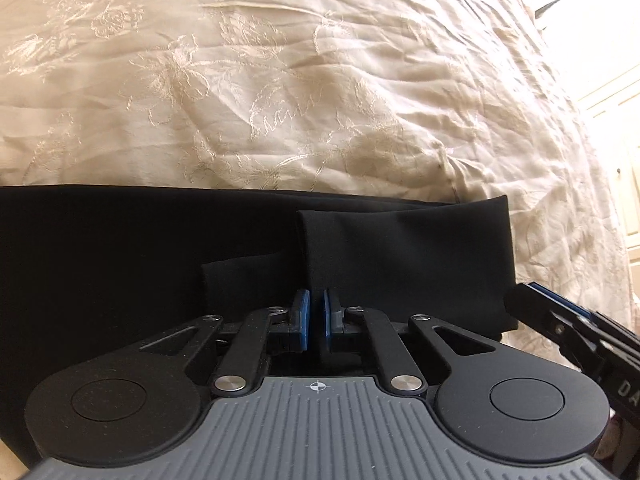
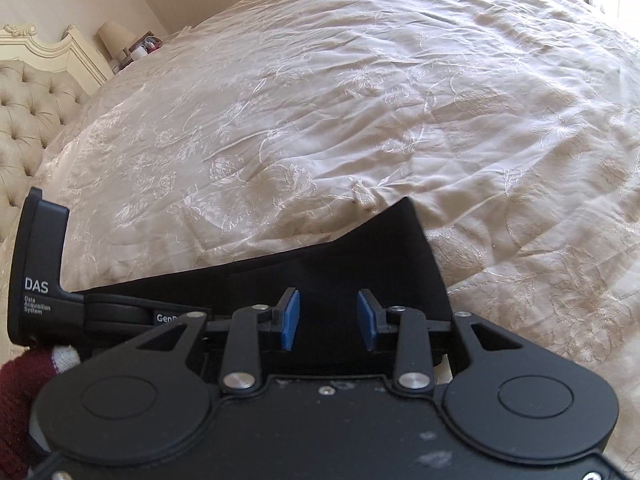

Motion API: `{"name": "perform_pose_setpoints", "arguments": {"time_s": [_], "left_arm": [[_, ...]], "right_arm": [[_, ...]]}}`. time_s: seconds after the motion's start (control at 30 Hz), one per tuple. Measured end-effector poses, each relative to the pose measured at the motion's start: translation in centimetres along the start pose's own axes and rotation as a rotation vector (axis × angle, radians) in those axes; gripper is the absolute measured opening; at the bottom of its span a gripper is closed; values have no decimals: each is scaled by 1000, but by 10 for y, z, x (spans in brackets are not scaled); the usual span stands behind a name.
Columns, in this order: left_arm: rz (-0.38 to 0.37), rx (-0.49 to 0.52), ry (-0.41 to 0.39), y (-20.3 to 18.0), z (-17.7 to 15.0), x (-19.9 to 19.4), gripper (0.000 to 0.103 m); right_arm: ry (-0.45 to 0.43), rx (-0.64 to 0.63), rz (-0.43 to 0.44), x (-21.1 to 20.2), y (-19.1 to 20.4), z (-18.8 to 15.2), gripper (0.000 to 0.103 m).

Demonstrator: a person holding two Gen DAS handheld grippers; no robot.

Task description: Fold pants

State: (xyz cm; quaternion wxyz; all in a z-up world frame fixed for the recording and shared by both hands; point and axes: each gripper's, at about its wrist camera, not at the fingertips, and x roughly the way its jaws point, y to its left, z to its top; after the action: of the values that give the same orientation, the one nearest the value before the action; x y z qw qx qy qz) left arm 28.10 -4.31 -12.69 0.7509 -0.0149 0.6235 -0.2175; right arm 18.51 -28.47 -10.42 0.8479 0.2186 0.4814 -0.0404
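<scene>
Black pants [image 1: 120,264] lie flat on a cream embroidered bedspread [image 1: 280,80]. My left gripper [image 1: 316,304] is shut on a pinched-up fold of the black fabric, which rises as a ridge between the blue pads. My right gripper [image 2: 329,312] is open, its blue pads apart over the pants' right end [image 2: 360,264], with no fabric between them. The right gripper's finger also shows in the left wrist view [image 1: 560,312] at the pants' right edge.
The bedspread [image 2: 360,100] stretches far beyond the pants. A tufted headboard [image 2: 28,112] and a bedside lamp [image 2: 114,38] stand at the far left. A hand in a dark red glove [image 2: 20,400] holds the left gripper body [image 2: 36,272].
</scene>
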Motion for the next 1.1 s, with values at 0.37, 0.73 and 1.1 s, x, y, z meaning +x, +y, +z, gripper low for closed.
{"name": "perform_pose_setpoints", "arguments": {"time_s": [0.37,0.73,1.1], "left_arm": [[68,10,35,16,-10,3,9],[162,92,43,14,-11,4,9],[275,19,-11,49,-30,-44,9]], "right_arm": [[-2,6,4,35,-18,28,33],[97,148,-75,75,-53,24,17],[113,126,-109,77,-43,26,15]]}}
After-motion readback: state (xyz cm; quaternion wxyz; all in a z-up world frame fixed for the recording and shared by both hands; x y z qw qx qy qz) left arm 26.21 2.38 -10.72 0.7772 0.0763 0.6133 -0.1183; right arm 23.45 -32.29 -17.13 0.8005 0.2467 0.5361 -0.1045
